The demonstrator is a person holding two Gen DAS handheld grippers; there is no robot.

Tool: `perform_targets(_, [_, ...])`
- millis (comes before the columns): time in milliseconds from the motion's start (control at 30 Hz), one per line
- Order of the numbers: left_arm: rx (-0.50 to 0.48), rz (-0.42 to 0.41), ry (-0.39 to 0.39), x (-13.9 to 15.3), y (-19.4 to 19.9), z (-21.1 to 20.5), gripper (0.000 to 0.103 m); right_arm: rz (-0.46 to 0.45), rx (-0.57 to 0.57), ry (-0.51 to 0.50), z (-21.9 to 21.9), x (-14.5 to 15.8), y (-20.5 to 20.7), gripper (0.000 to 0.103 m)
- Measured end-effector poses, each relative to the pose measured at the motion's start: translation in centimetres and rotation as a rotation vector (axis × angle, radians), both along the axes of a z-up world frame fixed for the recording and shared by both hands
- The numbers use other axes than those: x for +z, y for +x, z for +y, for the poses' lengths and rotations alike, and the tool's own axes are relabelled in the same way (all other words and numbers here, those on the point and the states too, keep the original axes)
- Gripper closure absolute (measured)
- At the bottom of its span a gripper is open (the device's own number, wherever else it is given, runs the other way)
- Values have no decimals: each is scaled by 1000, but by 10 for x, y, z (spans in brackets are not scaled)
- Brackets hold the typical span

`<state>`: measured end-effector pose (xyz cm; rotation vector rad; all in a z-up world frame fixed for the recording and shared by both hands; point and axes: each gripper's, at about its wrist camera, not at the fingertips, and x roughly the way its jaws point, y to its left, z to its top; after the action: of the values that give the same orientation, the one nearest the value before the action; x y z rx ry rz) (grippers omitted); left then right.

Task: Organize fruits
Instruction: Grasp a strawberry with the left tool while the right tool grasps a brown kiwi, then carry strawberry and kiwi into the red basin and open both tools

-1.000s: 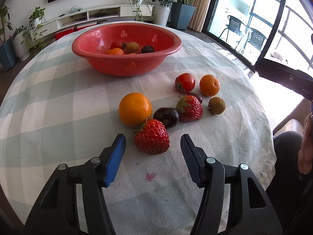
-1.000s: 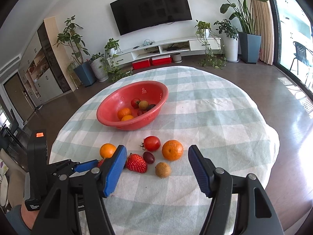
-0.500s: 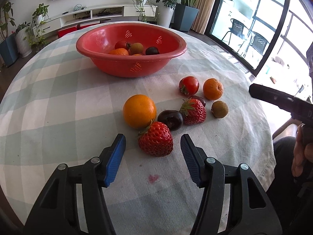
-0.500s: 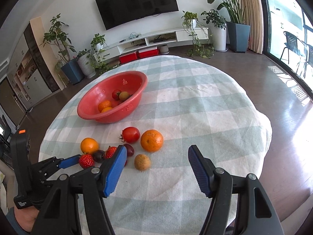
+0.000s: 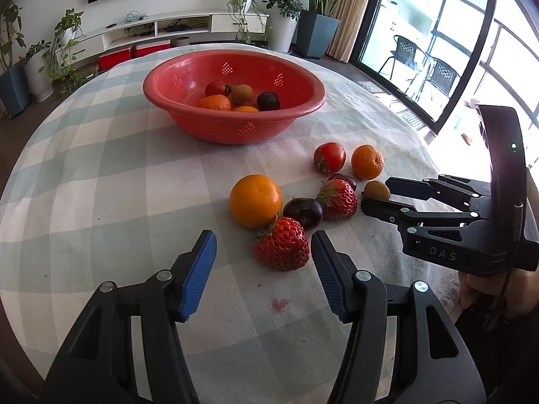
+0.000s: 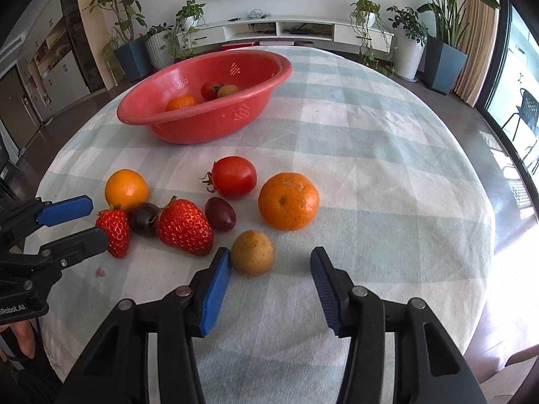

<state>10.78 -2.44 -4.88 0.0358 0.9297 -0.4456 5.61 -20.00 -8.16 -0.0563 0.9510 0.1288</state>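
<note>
A red bowl (image 5: 215, 128) (image 6: 205, 121) holds several fruits. Loose fruits lie on the checked cloth: an orange (image 5: 255, 200) (image 6: 126, 188), two strawberries (image 5: 282, 244) (image 6: 184, 226), a dark plum (image 5: 303, 212), a tomato (image 6: 233, 176), a mandarin (image 6: 288, 201), a grape (image 6: 219, 213) and a brown kiwi-like fruit (image 6: 252, 252). My left gripper (image 5: 264, 256) is open, with the near strawberry just ahead between its fingers. My right gripper (image 6: 270, 271) is open, its left pad beside the brown fruit; it also shows in the left wrist view (image 5: 379, 193).
The round table's edge (image 6: 485, 235) drops off to the right, towards the glass doors. A small red stain (image 5: 279, 304) marks the cloth near my left gripper. Plants and a TV shelf stand behind the table.
My right gripper has come down and forward to the brown fruit and now shows beside the fruit pile in the left wrist view. My left gripper has edged closer to the near strawberry.
</note>
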Motion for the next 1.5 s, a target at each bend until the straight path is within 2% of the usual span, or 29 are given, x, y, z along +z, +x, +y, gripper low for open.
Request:
perform_targets(67, [-2,2,2,-1,0,0,46,-6,13,-2,2,0,0,59])
perform_targets(100, [-4,7,1,-1,1,0,46,-6,19,-1,3,1,0,65])
perform_targets(133, [-8,10,1,-1,0,0,46,-4,25,5,4,2,-1,74])
perform_targets(633, [-17,48,47,-12,7,-18,47,-55,8,97,-6,16,-13,75])
perform_targets(800, [-18,57,64,-15,12,-23,62,-59,10,106,-6,17,-13,75])
perform_targets(1067, [-36,62,49,-15,13,-22,68,-62,10,108,-7,17,-14,75])
perform_targets(1333, [-30,82,-7,-14,13,-14,68,-70,6,113,-6,19,-13,75])
perform_targets(1467, [-20,113,-106,-9,12,1,68,-76,5,118,-6,20,-13,75])
perform_targets(1500, [-15,131,-152,-7,13,7,68,-77,4,123,-6,20,-13,75])
